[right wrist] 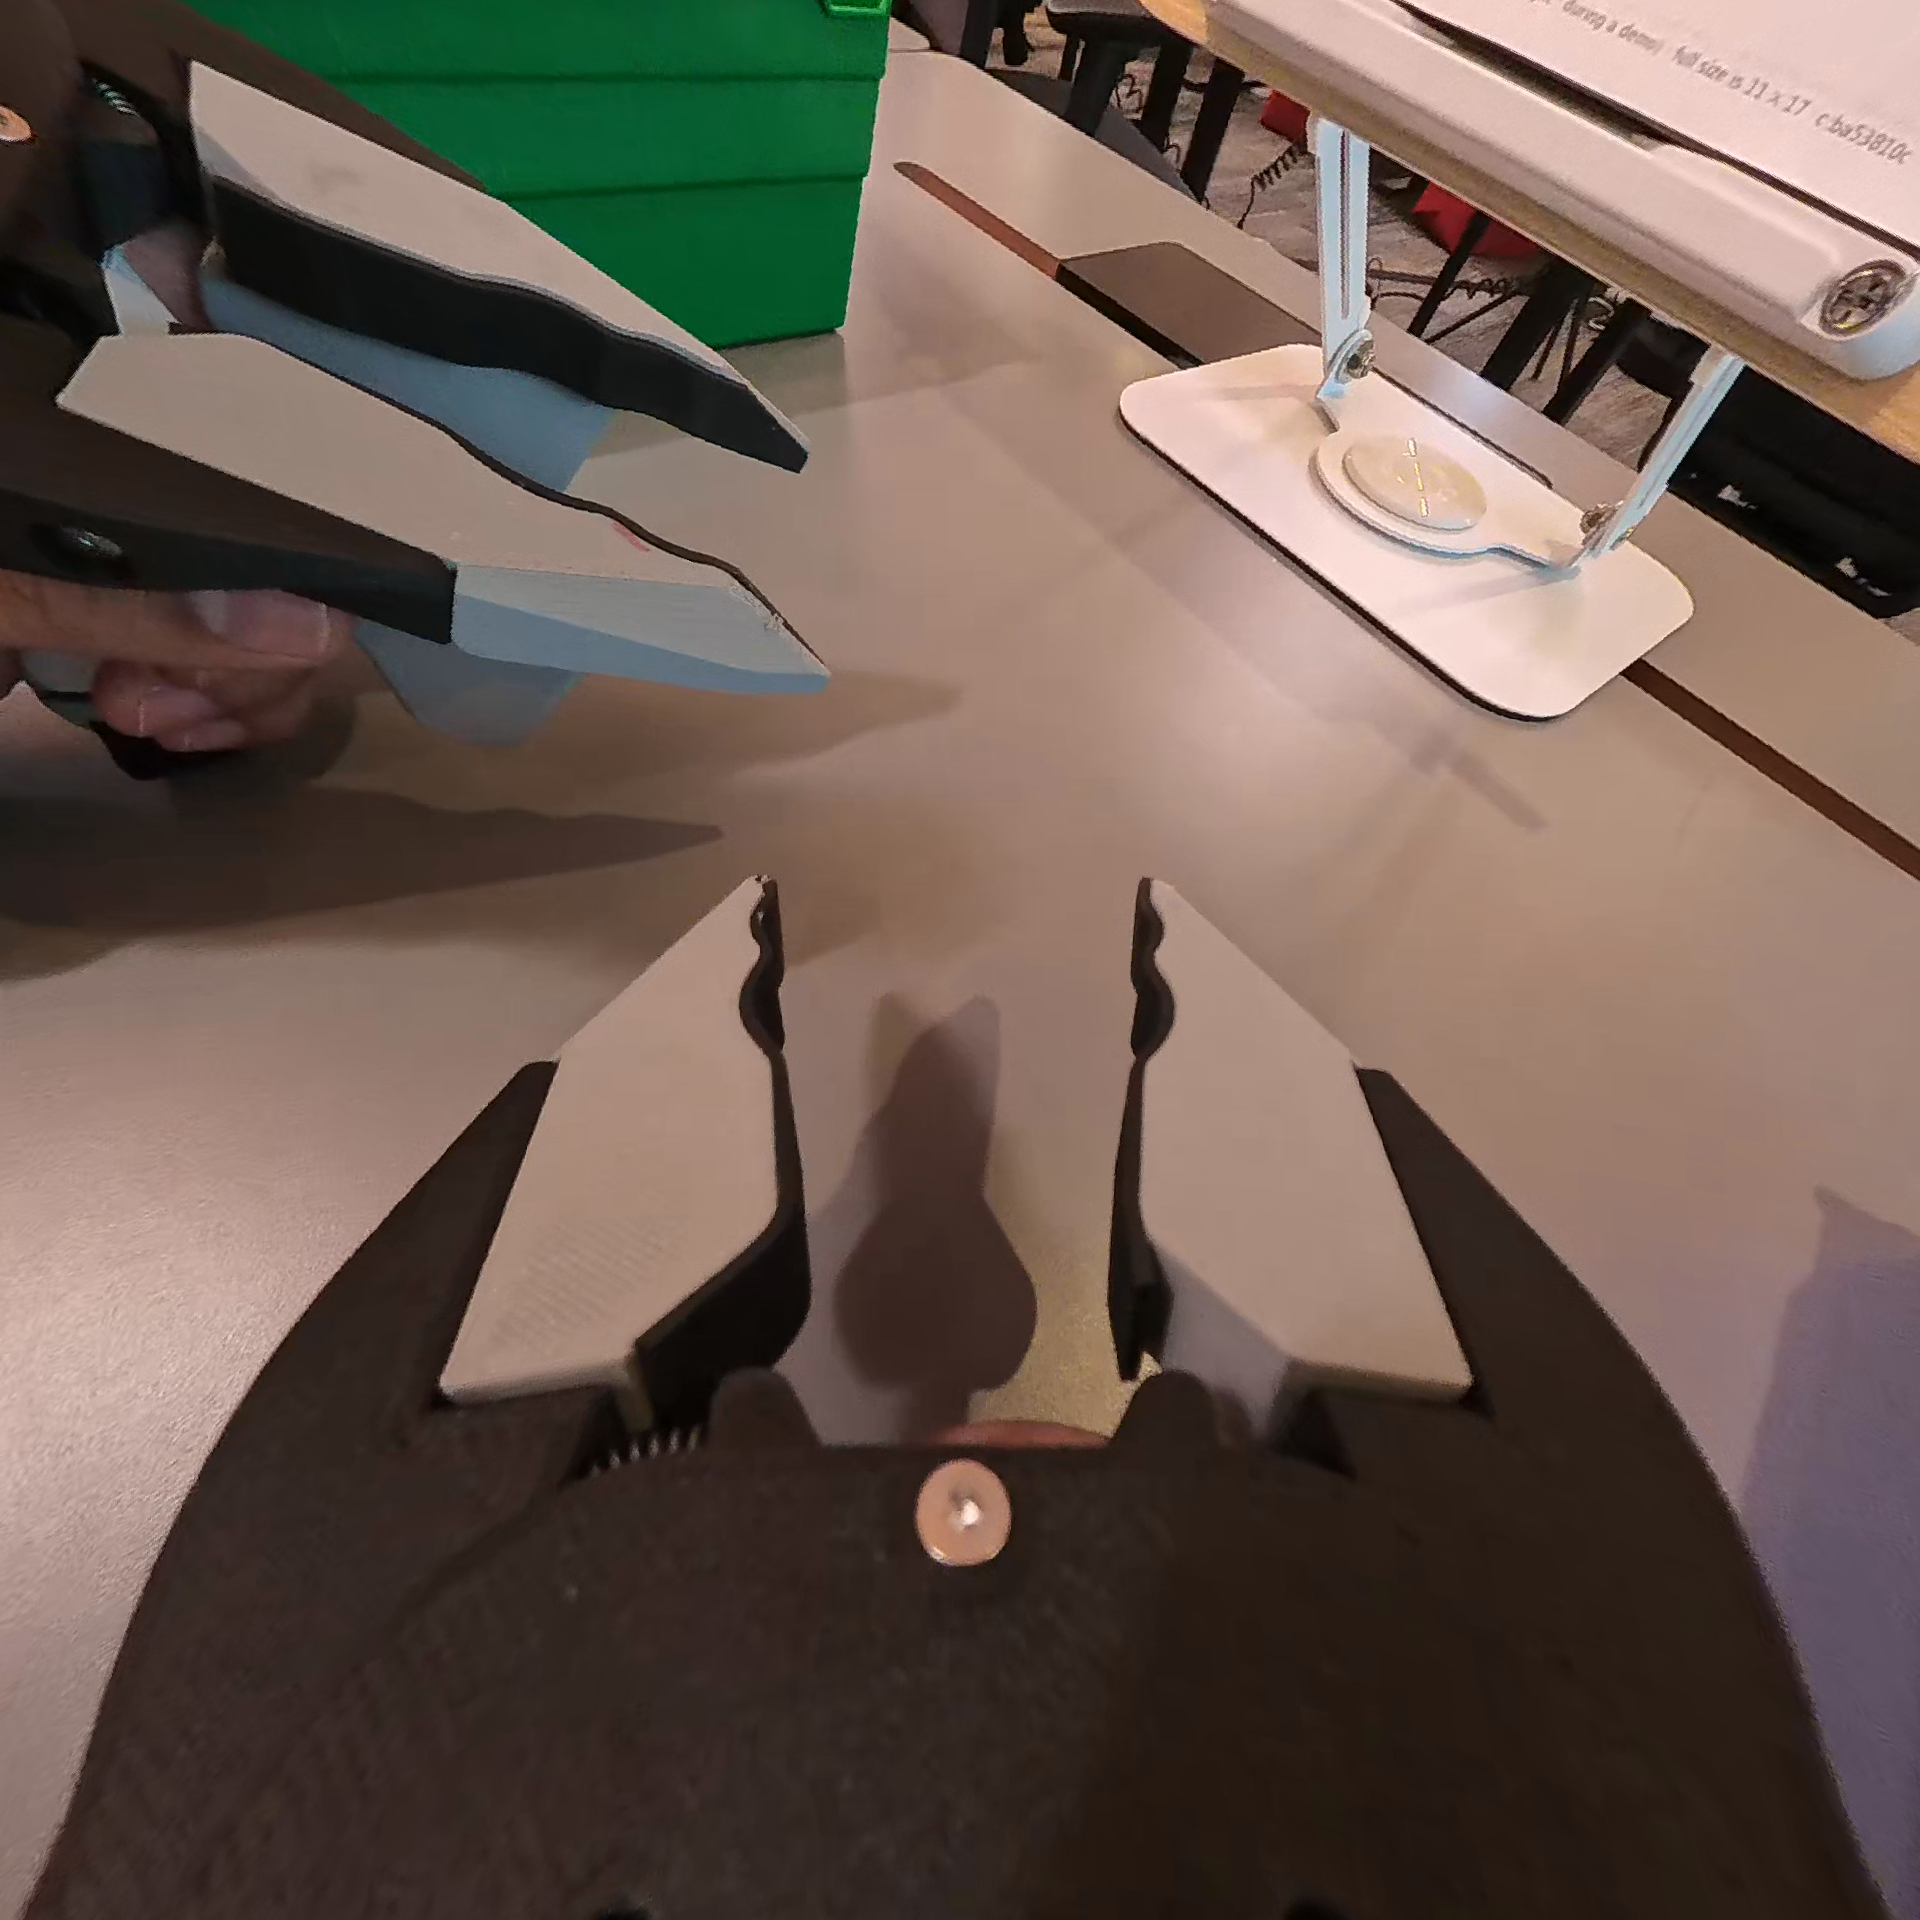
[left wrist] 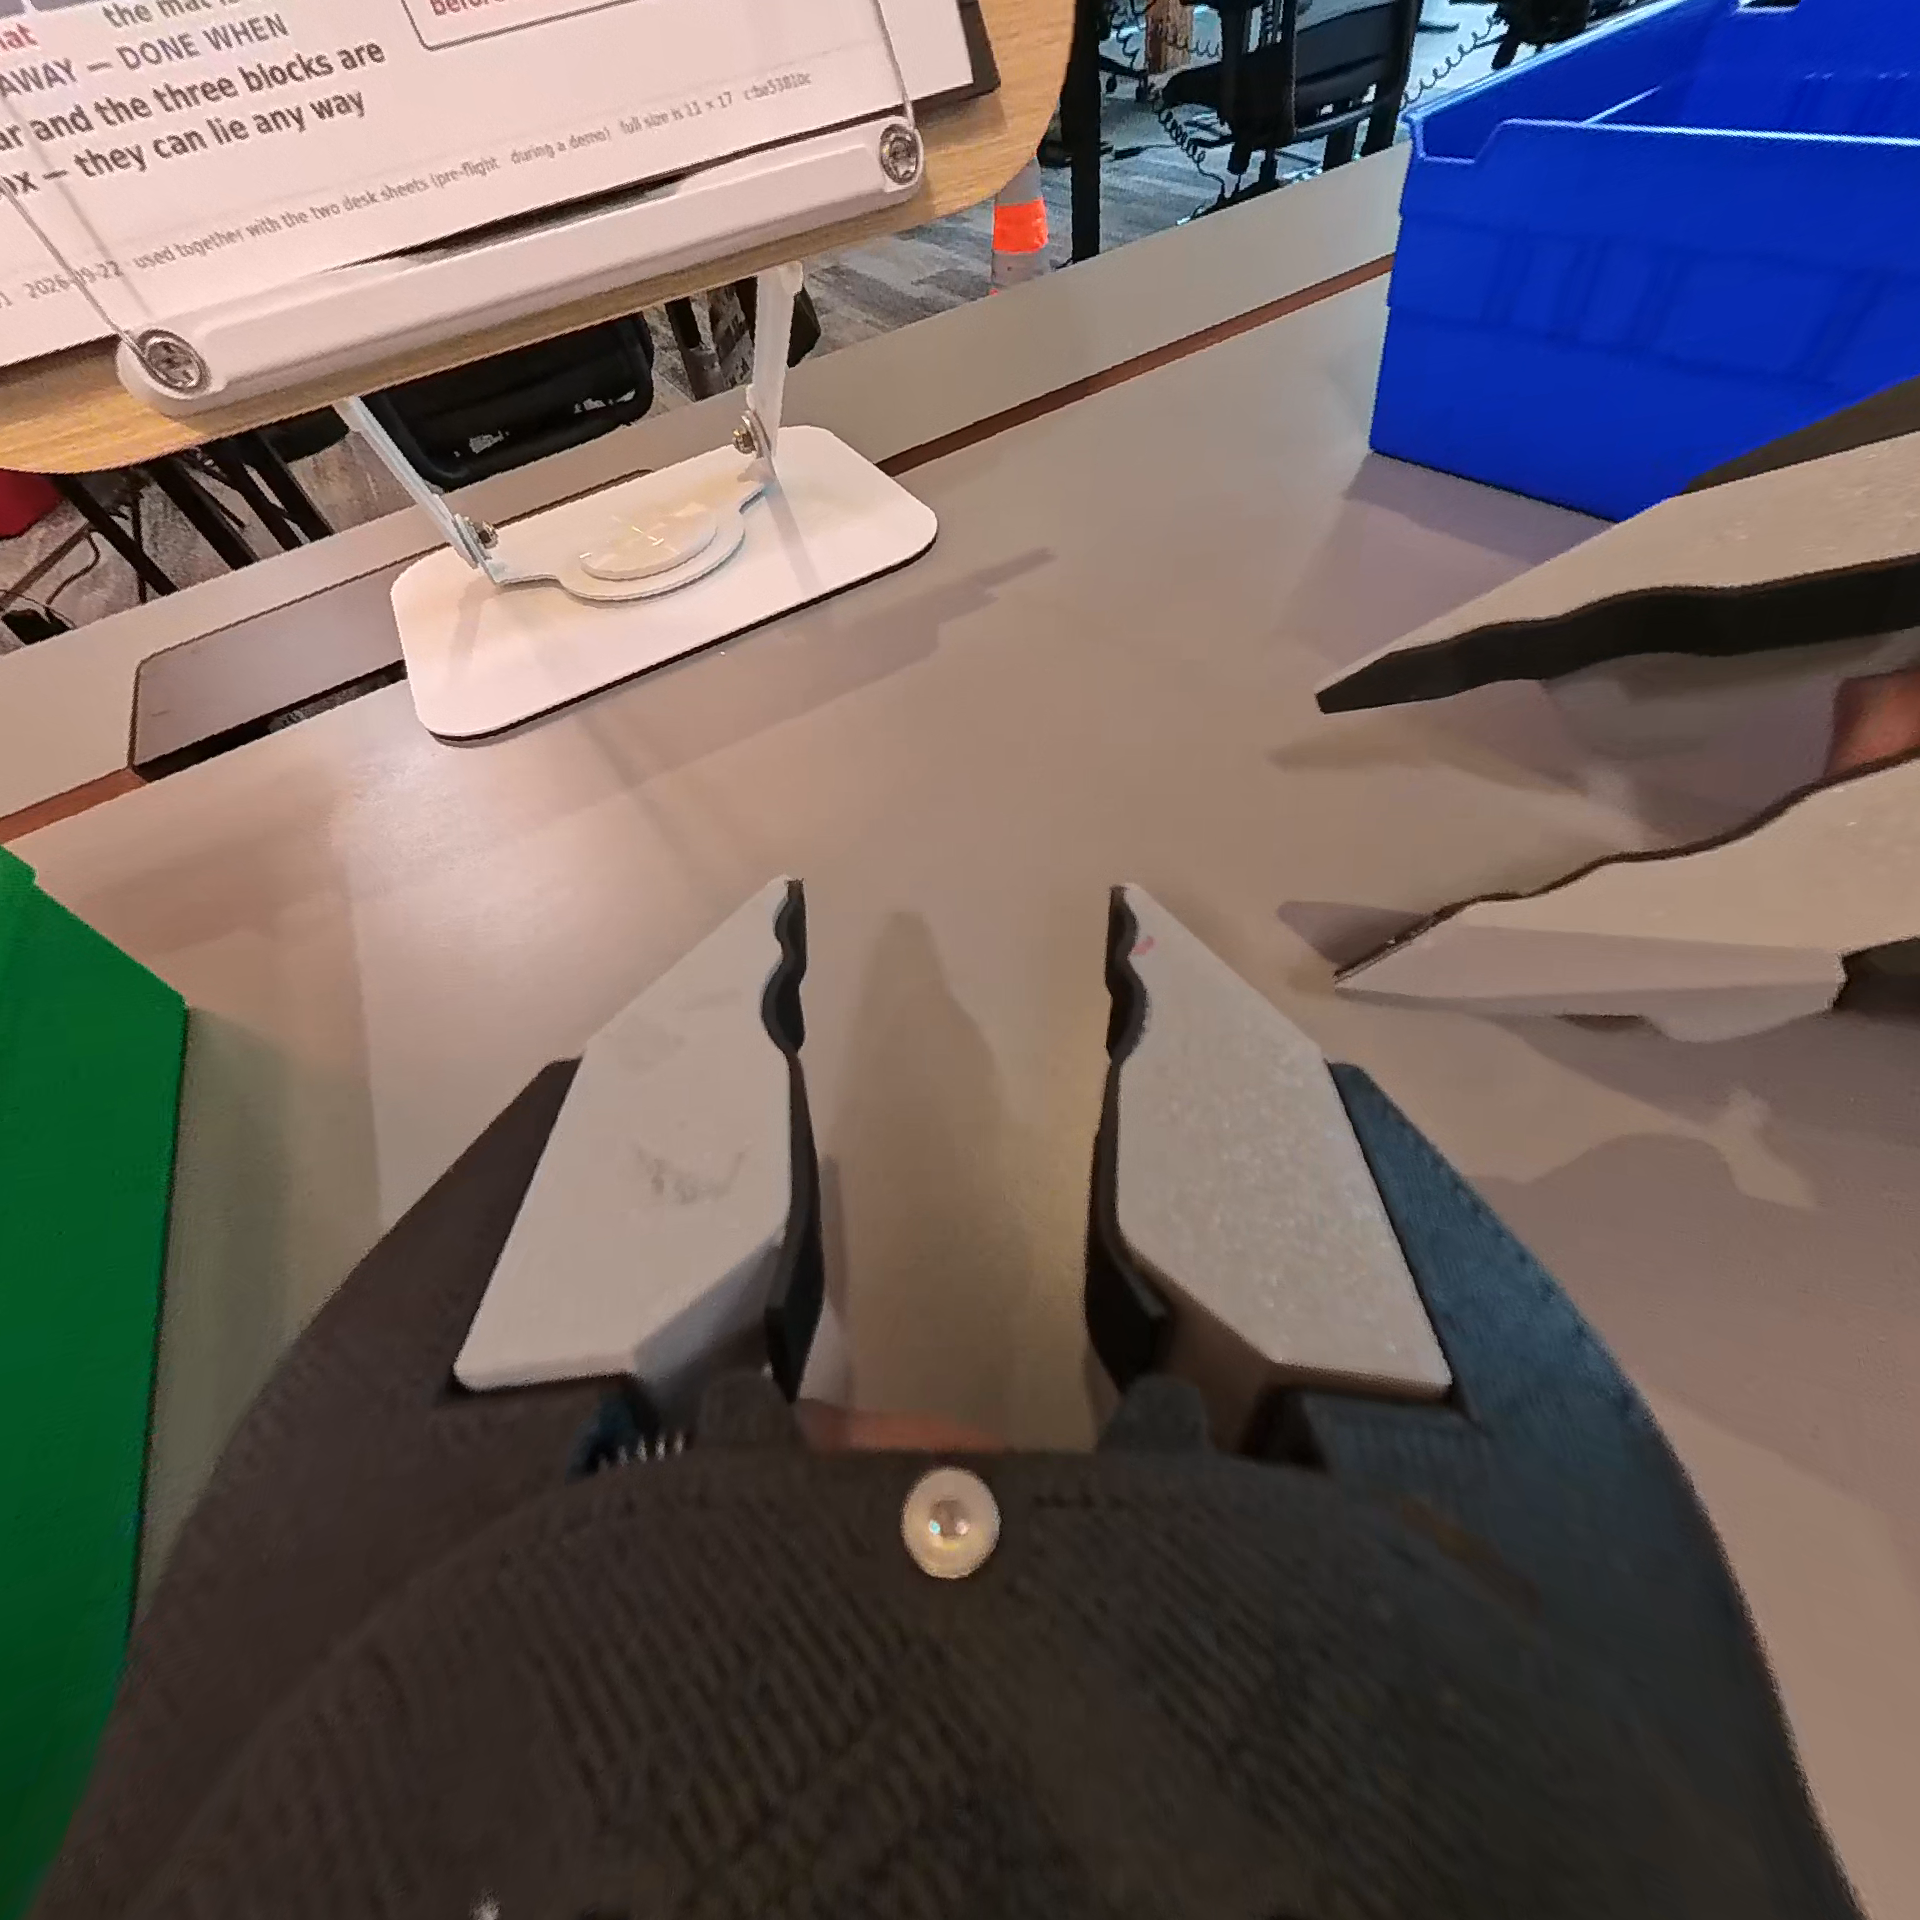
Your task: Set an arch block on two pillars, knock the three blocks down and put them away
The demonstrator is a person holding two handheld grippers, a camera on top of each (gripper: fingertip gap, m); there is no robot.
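Note:
No arch block or pillar shows in either view. My left gripper (left wrist: 954, 896) is open and empty, low over the bare grey table. It also shows at the upper left of the right wrist view (right wrist: 810, 566), held by a hand, its jaws apart. My right gripper (right wrist: 956, 891) is open and empty over the table. It also shows at the right edge of the left wrist view (left wrist: 1330, 831), jaws apart. The two grippers point toward each other's side with a gap of table between them.
A blue bin (left wrist: 1662, 301) stands at the far right. A green bin (left wrist: 73, 1195) stands at the left, also in the right wrist view (right wrist: 665, 166). A white document stand (left wrist: 665, 582) with a printed sheet sits at the table's far edge (right wrist: 1403, 520).

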